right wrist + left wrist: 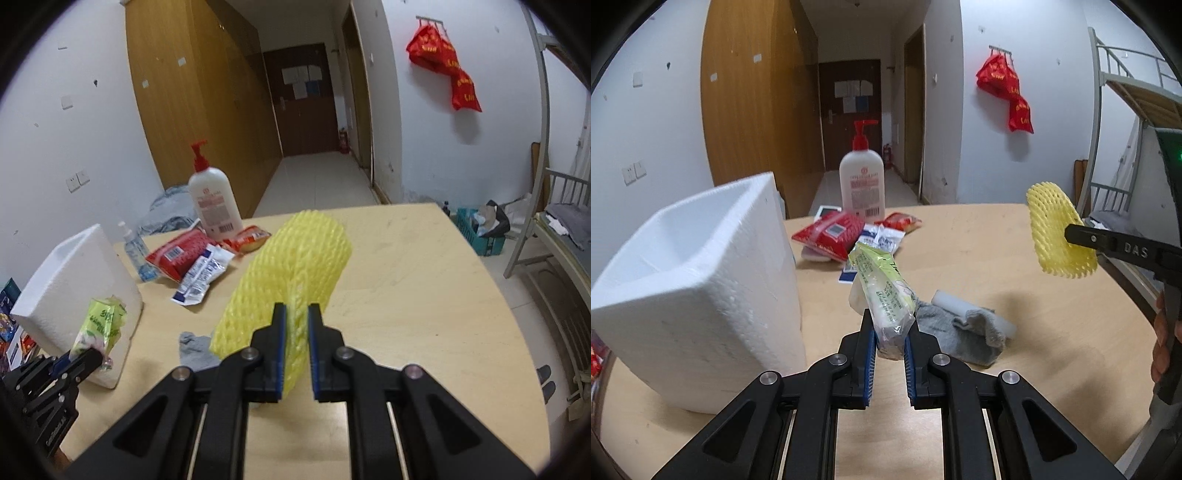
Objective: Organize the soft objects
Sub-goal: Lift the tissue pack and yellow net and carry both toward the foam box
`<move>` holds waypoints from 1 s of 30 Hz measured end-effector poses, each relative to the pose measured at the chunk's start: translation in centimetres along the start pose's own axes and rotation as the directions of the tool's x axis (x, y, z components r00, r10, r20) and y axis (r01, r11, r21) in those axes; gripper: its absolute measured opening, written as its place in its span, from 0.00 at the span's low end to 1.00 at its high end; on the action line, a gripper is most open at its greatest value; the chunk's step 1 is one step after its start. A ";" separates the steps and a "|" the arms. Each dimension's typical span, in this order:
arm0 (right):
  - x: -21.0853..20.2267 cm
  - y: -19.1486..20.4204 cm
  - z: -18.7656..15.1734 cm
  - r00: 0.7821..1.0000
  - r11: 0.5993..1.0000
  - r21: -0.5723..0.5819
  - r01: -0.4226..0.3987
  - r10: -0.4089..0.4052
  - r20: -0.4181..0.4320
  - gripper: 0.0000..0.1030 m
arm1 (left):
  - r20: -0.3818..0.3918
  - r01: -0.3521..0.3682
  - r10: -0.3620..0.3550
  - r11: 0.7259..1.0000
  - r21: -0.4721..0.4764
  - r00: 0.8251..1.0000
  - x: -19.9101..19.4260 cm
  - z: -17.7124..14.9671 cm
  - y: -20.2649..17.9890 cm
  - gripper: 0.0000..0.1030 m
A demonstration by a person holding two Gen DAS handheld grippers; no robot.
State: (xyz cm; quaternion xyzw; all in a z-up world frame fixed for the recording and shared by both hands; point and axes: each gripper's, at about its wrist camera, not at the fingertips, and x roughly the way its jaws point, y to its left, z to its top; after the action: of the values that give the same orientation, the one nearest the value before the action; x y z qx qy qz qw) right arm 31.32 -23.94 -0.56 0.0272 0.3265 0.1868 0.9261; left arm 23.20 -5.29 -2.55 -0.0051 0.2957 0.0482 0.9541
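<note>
My left gripper (890, 332) is shut on a green-and-clear plastic packet (882, 291) (99, 325), held off the wooden table (1034, 332) beside the white foam box (701, 288) (74, 280). My right gripper (295, 325) is shut on a yellow foam net sleeve (295, 266) (1056, 232), raised above the table at the right. Under the packet lie a grey sock (960, 332) (194, 349) and a white foam block (971, 306). In the right wrist view the left gripper (88, 360) shows at lower left.
At the table's far side stand a white pump bottle with a red top (862, 184) (214, 203), red snack packets (831, 236) (177, 254), white-and-blue sachets (882, 240) (201, 277) and a small clear bottle (135, 254). A bunk bed (1126, 110) stands right.
</note>
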 end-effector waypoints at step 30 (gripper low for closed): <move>-13.3 2.4 -4.5 0.975 0.999 -0.035 -0.013 0.020 0.219 0.13 | 0.204 0.009 -0.022 0.998 0.063 0.979 -12.4 -0.7 -1.3 0.14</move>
State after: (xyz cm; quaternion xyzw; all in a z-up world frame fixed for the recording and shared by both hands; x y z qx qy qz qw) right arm 18.20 -26.88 4.26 0.0350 0.2188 0.1956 0.9553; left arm 12.74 -7.75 3.81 0.0272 0.1973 0.0317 0.9795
